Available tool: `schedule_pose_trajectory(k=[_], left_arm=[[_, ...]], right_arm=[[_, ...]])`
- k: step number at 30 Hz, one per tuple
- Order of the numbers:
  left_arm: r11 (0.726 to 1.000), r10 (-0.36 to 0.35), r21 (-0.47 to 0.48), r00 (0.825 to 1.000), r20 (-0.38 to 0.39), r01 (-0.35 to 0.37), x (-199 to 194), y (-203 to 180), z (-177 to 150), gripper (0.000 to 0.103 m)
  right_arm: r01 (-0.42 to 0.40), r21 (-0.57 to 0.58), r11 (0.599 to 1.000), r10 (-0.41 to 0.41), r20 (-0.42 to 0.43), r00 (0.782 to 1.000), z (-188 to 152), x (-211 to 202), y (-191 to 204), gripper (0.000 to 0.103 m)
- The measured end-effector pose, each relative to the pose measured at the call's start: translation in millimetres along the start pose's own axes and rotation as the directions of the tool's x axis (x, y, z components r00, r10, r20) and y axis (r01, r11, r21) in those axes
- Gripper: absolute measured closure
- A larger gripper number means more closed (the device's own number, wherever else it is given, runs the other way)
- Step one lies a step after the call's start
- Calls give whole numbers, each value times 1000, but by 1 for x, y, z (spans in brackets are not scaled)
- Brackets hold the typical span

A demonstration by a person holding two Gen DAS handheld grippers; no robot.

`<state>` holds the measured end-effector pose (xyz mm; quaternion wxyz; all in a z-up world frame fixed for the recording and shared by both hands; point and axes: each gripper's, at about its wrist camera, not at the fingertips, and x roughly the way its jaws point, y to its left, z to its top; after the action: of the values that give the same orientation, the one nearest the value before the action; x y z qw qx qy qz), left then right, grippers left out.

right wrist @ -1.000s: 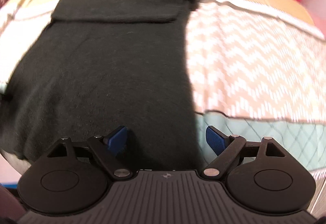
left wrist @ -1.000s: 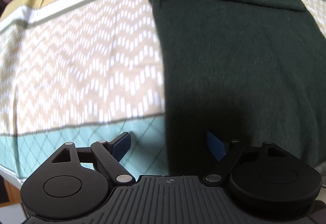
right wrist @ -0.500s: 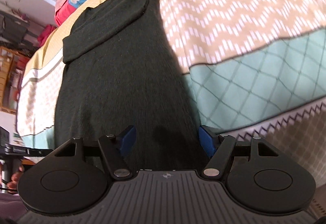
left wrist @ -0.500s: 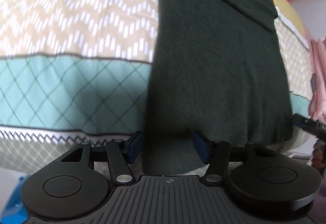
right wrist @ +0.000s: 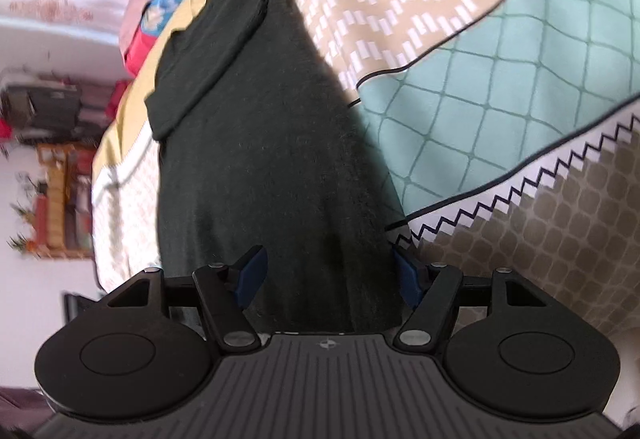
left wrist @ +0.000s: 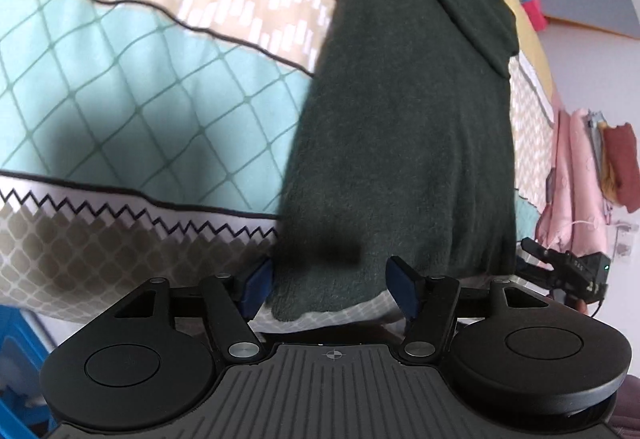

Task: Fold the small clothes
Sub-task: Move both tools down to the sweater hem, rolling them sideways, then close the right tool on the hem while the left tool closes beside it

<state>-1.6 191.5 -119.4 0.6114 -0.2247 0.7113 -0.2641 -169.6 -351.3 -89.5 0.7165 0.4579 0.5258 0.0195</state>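
Looking along the left gripper (left wrist: 328, 281) first, I see its blue pads standing wide, one on each side of the near left corner of the dark green garment (left wrist: 400, 127), neither pressing on the cloth. That garment lies flat along the bed (left wrist: 132, 79), on a patterned cover, its near hem reaching the bed's edge and its far end already turned back on itself in a band. At the right of that view the tip of the other gripper shows just past the hem's far corner.

Moving to the right gripper (right wrist: 326, 275), I find it wide as well, its pads straddling the near right corner of the hem without pinching it.

I judge the fabric soft, light and slightly fuzzy, a knit that will drape and sag rather than hold a line, but should not slip from rubber pads. My choice is to take hold at the two hem corners, biting through the whole thickness at each, so that the edge lifts evenly and can be carried toward the folded far end.
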Motion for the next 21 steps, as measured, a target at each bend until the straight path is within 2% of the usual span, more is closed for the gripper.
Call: schedule_pose_trajectory(k=[3, 5, 7, 10, 15, 16, 18, 19, 20, 21], left_arm=[[999, -37, -13, 999, 18, 37, 4, 1, 5, 0], [995, -93, -23, 996, 14, 94, 8, 3, 7, 0], [991, -133, -31, 991, -7, 133, 14, 6, 8, 0], [987, -155, -42, 988, -17, 154, 15, 10, 4, 0], [973, -210, -94, 978, 0, 210, 17, 21, 0, 0], [971, -218, -97, 976, 3, 218, 19, 20, 2, 0], [973, -214, -87, 977, 4, 214, 20, 17, 3, 0], [976, -206, -79, 979, -3, 205, 22, 15, 4, 0], [979, -191, -77, 982, -14, 189, 23, 13, 6, 8], [981, -177, -83, 984, -19, 175, 24, 12, 8, 12]], right_arm=[[-77, 39, 996, 77, -11, 997, 1, 4, -3, 32], [-124, 56, 991, 125, -28, 992, 2, 6, -4, 33], [-118, 57, 991, 120, -36, 992, 4, 10, -2, 33], [-71, 51, 996, 73, -53, 996, 6, 12, -2, 33], [-103, 89, 991, 109, -58, 992, 5, 18, -9, 34], [-104, 93, 990, 109, -56, 992, 6, 20, -8, 37], [-83, 96, 992, 89, -65, 994, 9, 25, -7, 62], [-62, 92, 994, 69, -76, 995, 11, 26, -6, 70], [-43, 84, 996, 50, -84, 995, 13, 28, -4, 84], [-31, 71, 997, 37, -92, 995, 13, 28, -1, 86]])
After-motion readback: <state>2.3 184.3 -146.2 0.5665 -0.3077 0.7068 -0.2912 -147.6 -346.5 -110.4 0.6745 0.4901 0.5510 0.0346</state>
